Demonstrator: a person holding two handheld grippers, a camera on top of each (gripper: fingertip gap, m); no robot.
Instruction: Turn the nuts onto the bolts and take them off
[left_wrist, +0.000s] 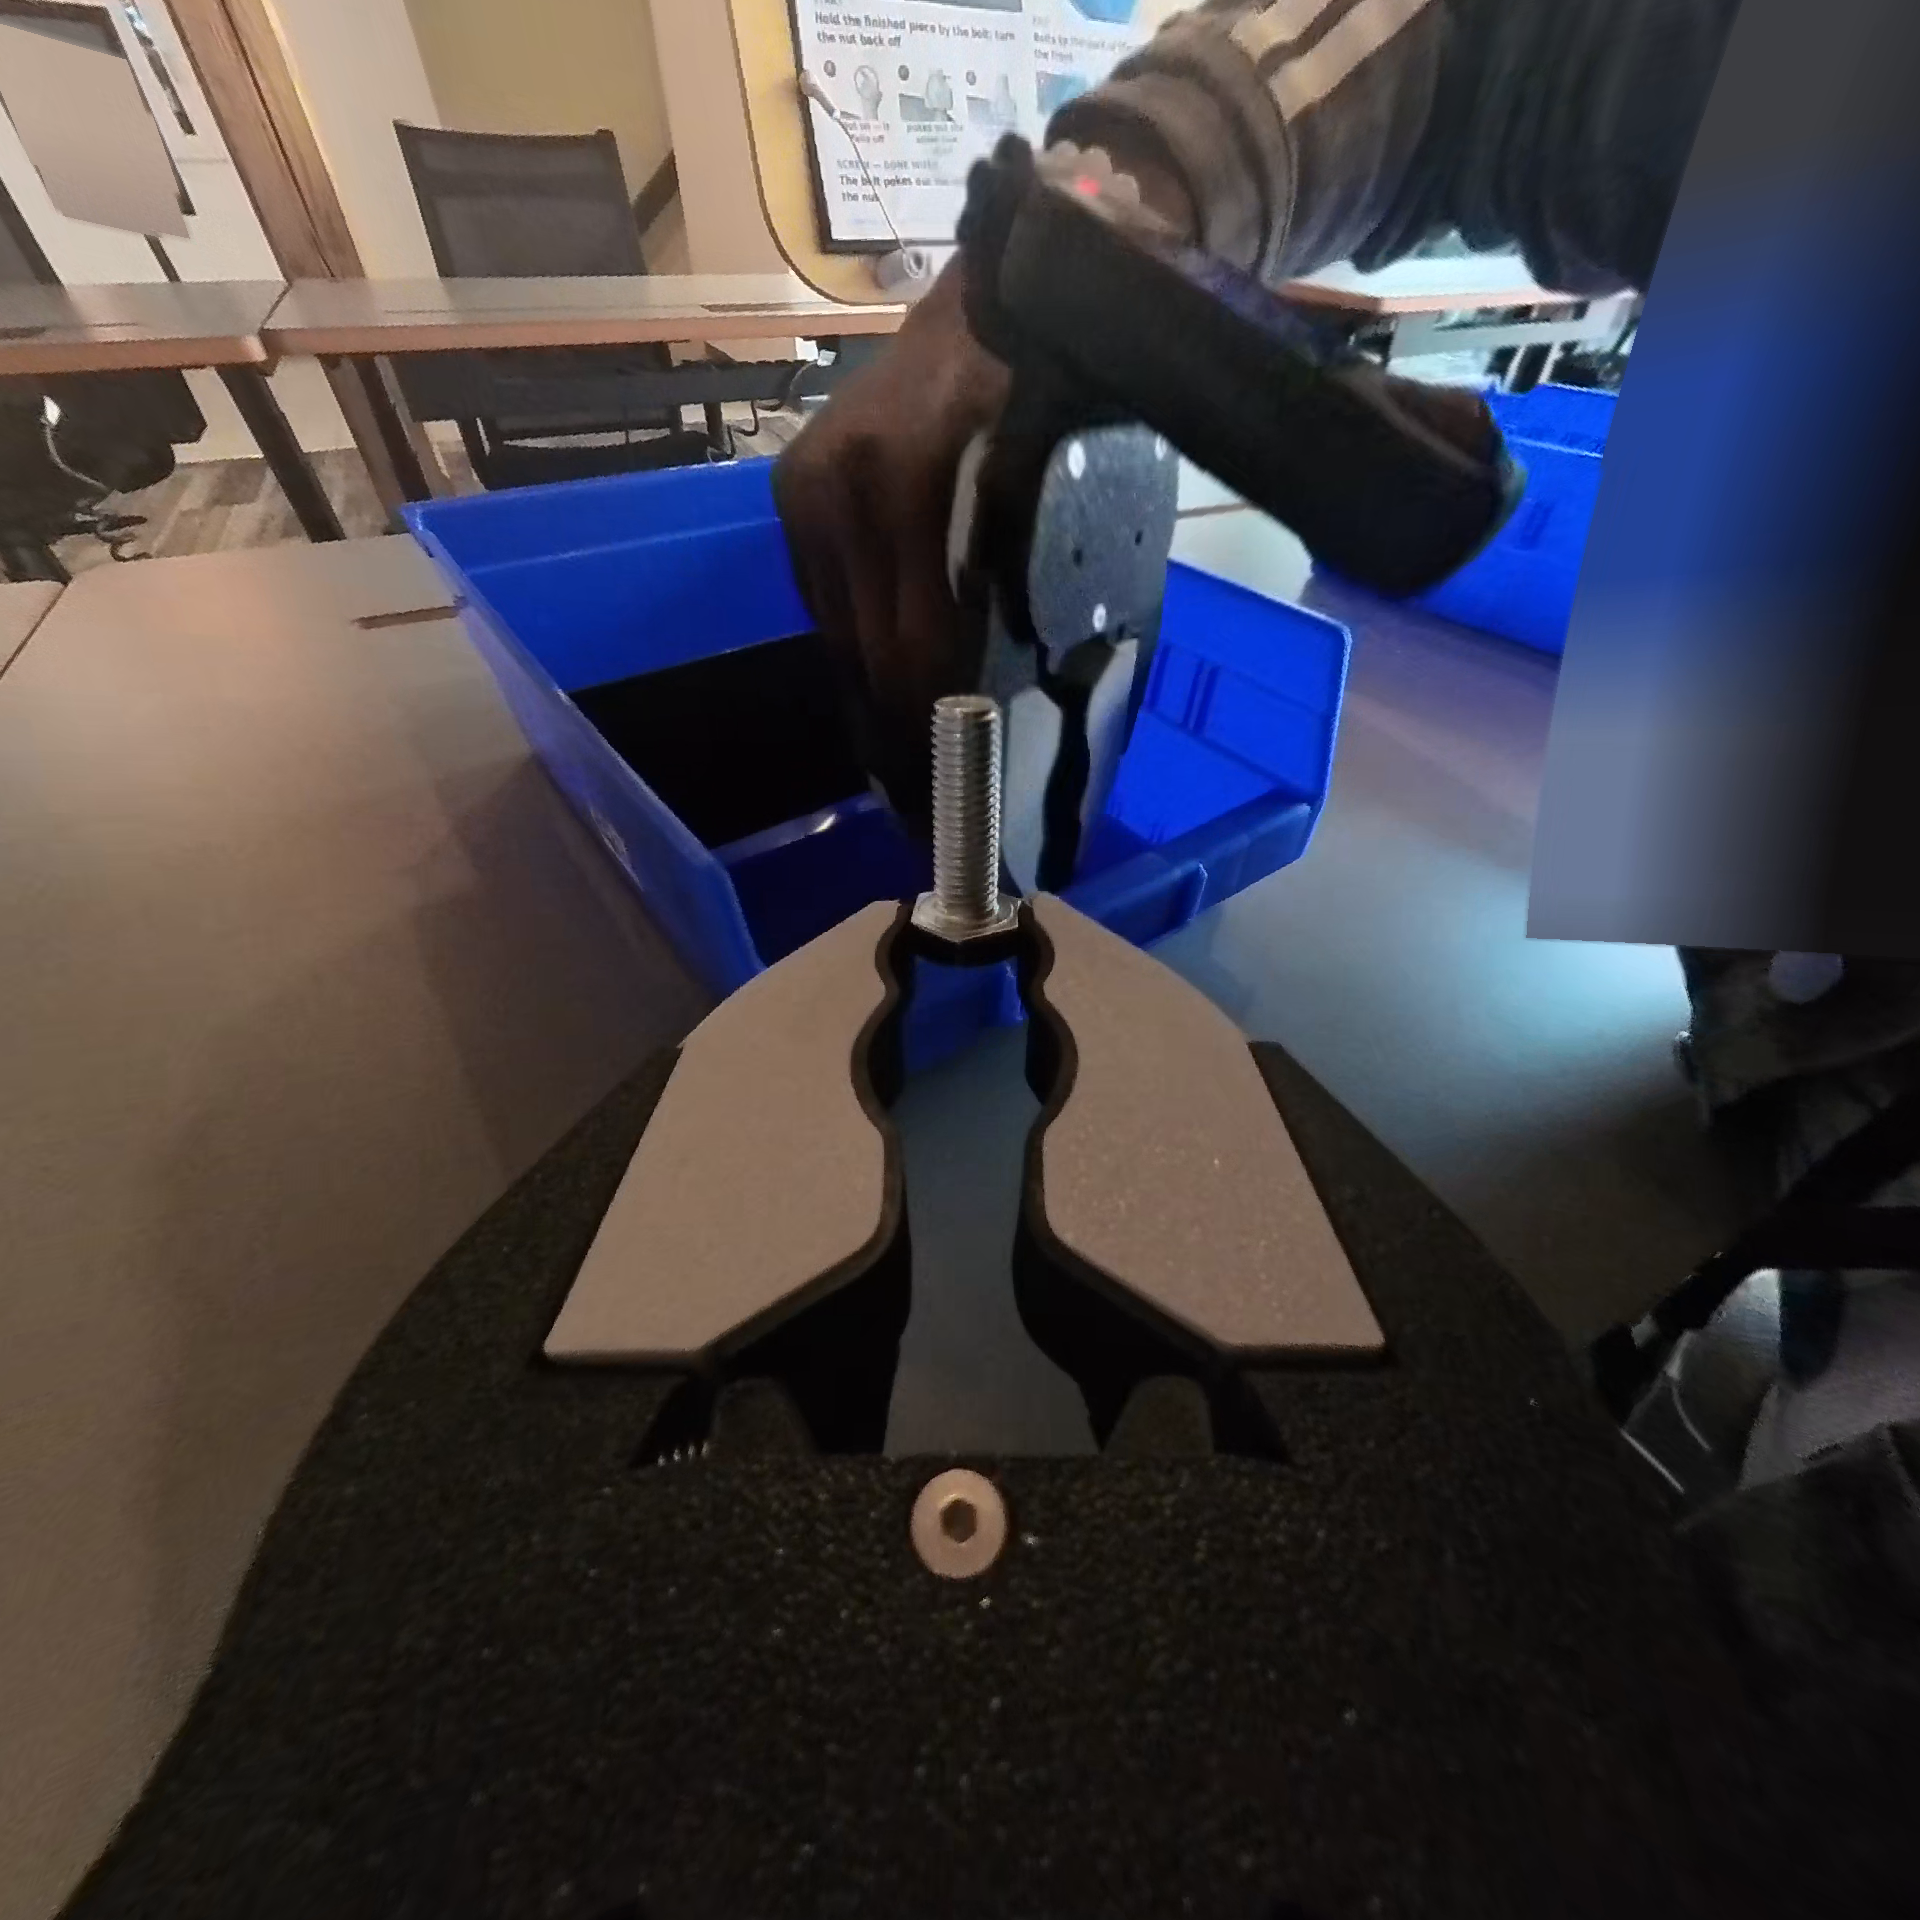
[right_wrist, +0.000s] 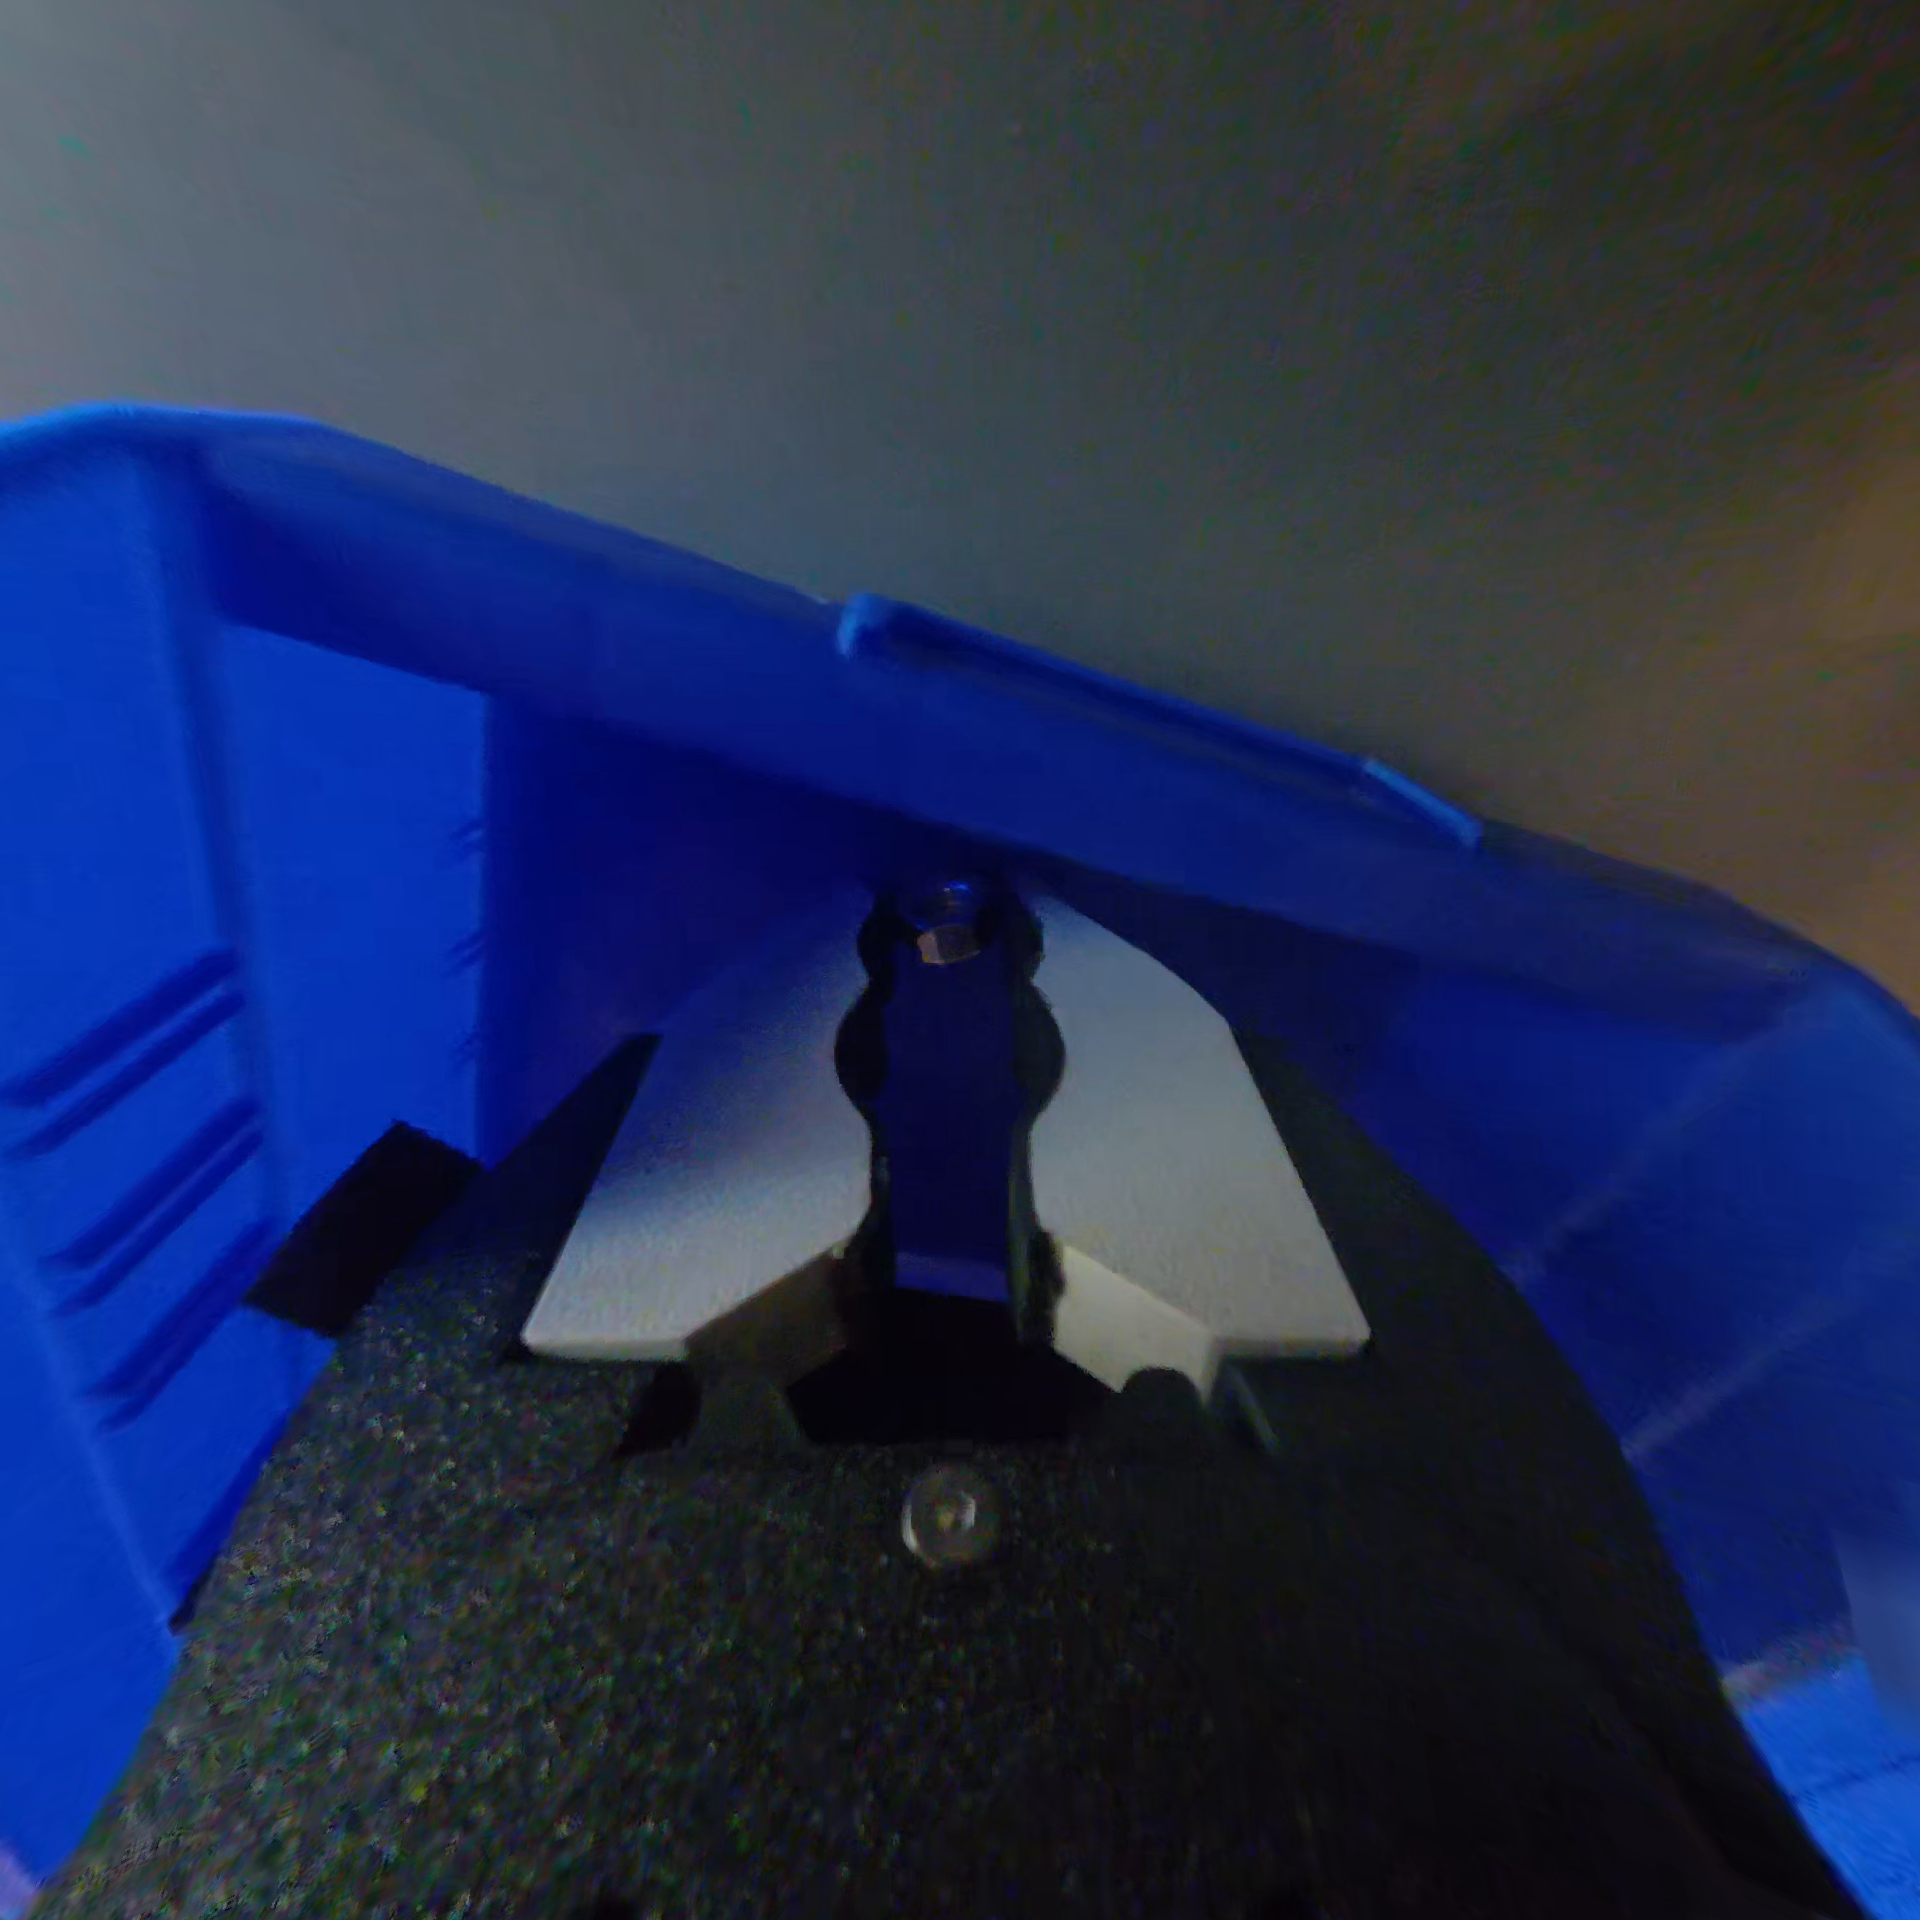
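My left gripper (left_wrist: 968, 920) is shut on the hex head of a steel bolt (left_wrist: 966, 805), which stands upright with its threaded shank pointing up, just in front of a blue bin (left_wrist: 623, 582). My right gripper (right_wrist: 948, 930) is down inside that blue bin (right_wrist: 623, 675) and is shut on a small steel nut (right_wrist: 943, 935) between its fingertips. In the left wrist view the right gripper (left_wrist: 1070, 717) reaches down into the bin behind the bolt, held by a gloved hand (left_wrist: 894, 499); its tips are hidden there.
The bin sits on a grey table (left_wrist: 260, 883). A second blue bin (left_wrist: 1527, 540) stands farther back on the right. Desks and a black chair (left_wrist: 520, 208) stand behind, with a wall screen (left_wrist: 914, 114). A blurred patch covers the right side. Tip to tip, the grippers are about 15 cm apart.
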